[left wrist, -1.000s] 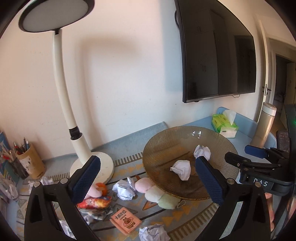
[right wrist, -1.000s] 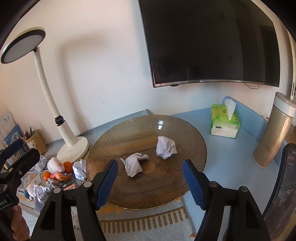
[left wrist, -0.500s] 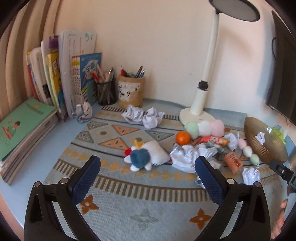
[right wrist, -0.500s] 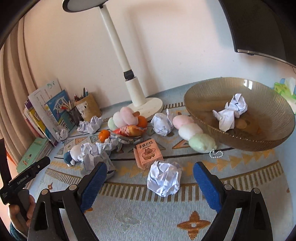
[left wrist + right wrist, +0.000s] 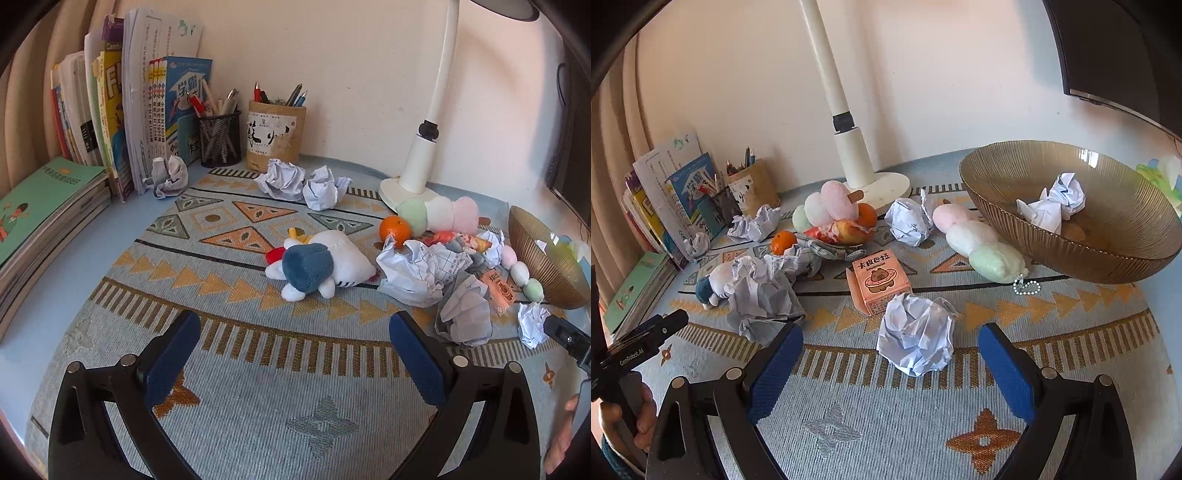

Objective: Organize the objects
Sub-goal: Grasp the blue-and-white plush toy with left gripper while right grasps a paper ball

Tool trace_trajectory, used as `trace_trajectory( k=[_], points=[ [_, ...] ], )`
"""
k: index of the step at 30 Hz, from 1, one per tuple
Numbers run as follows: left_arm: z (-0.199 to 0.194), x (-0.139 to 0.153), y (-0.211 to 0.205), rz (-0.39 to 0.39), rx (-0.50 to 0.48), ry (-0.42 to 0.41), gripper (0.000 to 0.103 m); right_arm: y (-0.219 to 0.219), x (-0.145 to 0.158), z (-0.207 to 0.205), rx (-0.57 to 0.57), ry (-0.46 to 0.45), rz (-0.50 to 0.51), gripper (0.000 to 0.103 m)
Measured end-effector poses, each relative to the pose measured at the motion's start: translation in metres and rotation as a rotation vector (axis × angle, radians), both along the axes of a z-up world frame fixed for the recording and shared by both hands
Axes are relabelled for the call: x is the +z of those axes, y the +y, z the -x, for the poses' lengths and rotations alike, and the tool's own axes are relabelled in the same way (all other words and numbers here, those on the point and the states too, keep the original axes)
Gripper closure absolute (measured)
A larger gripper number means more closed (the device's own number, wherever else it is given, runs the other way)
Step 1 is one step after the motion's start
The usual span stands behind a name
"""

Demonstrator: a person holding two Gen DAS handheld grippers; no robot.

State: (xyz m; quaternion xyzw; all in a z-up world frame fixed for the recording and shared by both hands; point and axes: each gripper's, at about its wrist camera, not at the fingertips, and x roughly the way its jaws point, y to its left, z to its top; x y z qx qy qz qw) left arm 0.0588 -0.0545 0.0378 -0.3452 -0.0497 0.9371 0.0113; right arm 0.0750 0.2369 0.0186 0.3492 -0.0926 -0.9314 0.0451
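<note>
Both tongs swung from the glass bowl over to the rug clutter; right tongs' jaws have just been opening.

Right tongs [image 5: 890, 354] wide open, holding nothing, w/ a crumpled paper ball [image 5: 916, 334] between the tips, untouched. Orange carton [image 5: 879, 282] just beyond it; glass bowl [image 5: 1108, 254] w/ two paper wads far right. Left tongs [image 5: 295, 339] also wide, empty, over bare rug [image 5: 258, 369]; plush toy [image 5: 317, 264] ahead, big paper wad [image 5: 417, 273] ahead-right, tangerine [image 5: 394, 229] beyond, all on the surface.
</note>
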Motion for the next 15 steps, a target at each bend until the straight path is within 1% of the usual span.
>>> trace_trajectory(
  k=[2, 3, 5, 7, 8, 9, 10, 12, 13, 15],
  points=[
    [0.006, 0.001, 0.002, 0.006, -0.093, -0.037, 0.001, -0.012, 0.002, 0.001, 0.044, -0.037, 0.009, 0.007],
    [0.009, 0.002, 0.004, 0.033, -0.143, -0.052, 0.001, -0.019, 0.003, 0.004, 0.084, -0.063, 0.038, 0.007],
    [0.018, 0.010, 0.006, 0.124, -0.221, -0.056, 0.001, -0.036, 0.006, 0.013, 0.156, -0.112, 0.091, 0.007],
    [0.030, 0.017, 0.006, 0.220, -0.277, -0.034, 0.001, -0.054, 0.008, 0.025, 0.196, -0.149, 0.108, 0.007],
    [0.037, 0.019, 0.005, 0.247, -0.303, -0.021, 0.001, -0.064, 0.007, 0.033, 0.210, -0.166, 0.107, 0.007],
    [0.047, 0.018, 0.004, 0.250, -0.339, -0.032, 0.001, -0.071, 0.006, 0.040, 0.224, -0.178, 0.108, 0.007],
    [0.058, 0.015, 0.002, 0.237, -0.373, -0.062, 0.001, -0.079, 0.004, 0.045, 0.235, -0.178, 0.103, 0.007],
    [0.077, 0.006, 0.003, 0.215, -0.419, -0.116, 0.001, -0.091, -0.002, 0.055, 0.229, -0.174, 0.056, 0.007],
    [0.083, 0.002, 0.005, 0.223, -0.439, -0.121, 0.001, -0.094, -0.005, 0.059, 0.223, -0.174, 0.043, 0.007],
    [0.091, -0.006, 0.011, 0.241, -0.473, -0.126, 0.001, -0.097, -0.013, 0.067, 0.230, -0.186, 0.061, 0.007]
  ],
)
